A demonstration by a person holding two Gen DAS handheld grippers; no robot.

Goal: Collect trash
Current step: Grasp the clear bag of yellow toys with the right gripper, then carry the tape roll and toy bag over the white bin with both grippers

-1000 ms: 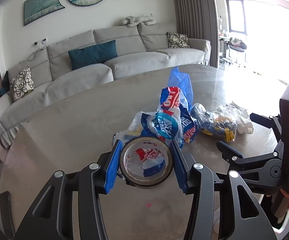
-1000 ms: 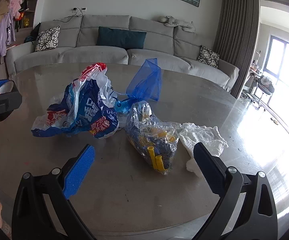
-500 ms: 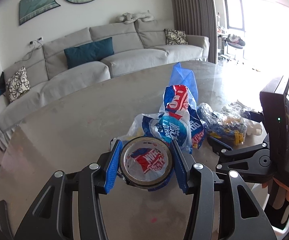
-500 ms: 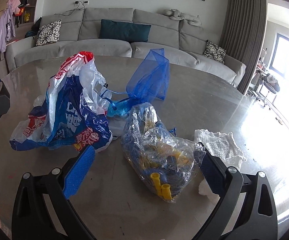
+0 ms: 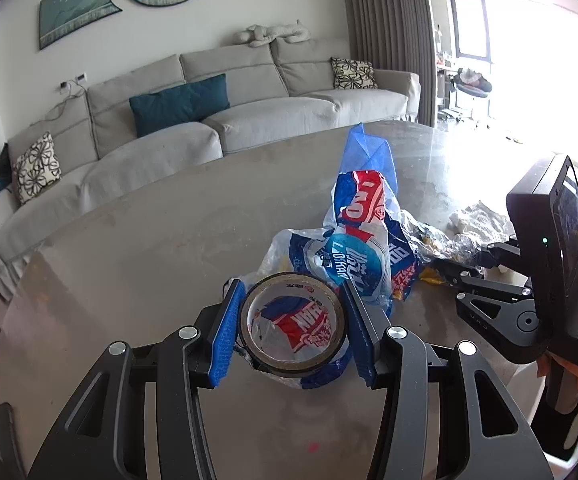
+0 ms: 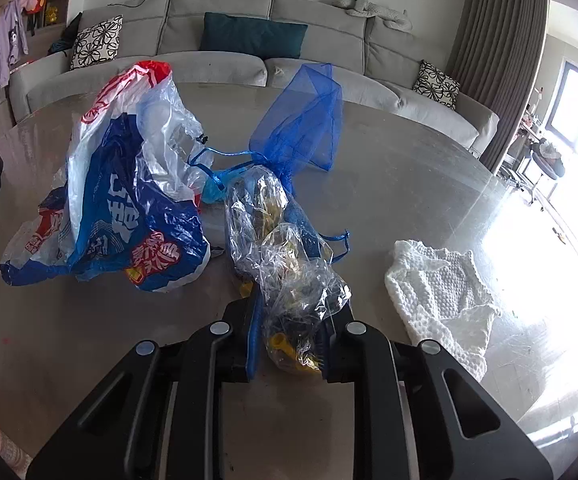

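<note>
I am holding a roll of tape (image 5: 293,326) in my left gripper (image 5: 293,330), the blue pads (image 5: 225,334) pressing on either side of the ring so that I am looking straight through its hole at the printed plastic bag (image 5: 353,256) lying just beyond it on the bench (image 5: 137,248). That gripper is closed down to the width of the roll and no further.

My right gripper (image 6: 289,340) is squeezing the near end of the clear crinkled bag (image 6: 285,256), the one with yellow bits inside, and the jaws are drawn in almost together around the film. The bag's long axis is running away from me, from the fingers out toward the blue mesh pouch (image 6: 301,120) that is standing up behind it. The pouch's drawstring seems to be looping over the clear bag, though I cannot tell whether the two are actually tied.

What the coming move is turning on, as I am judging it, is this: the clear bag is stretching straight ahead of the right gripper, with the printed bag touching or nearly touching it on the left and the white foam sheet (image 6: 441,288) lying apart on the right. Pulling back along that axis should be freeing it; lifting sideways is risking dragging the pouch with it. The foam sheet is nearer my right hand, and the printed bag is nearer my left.
</note>
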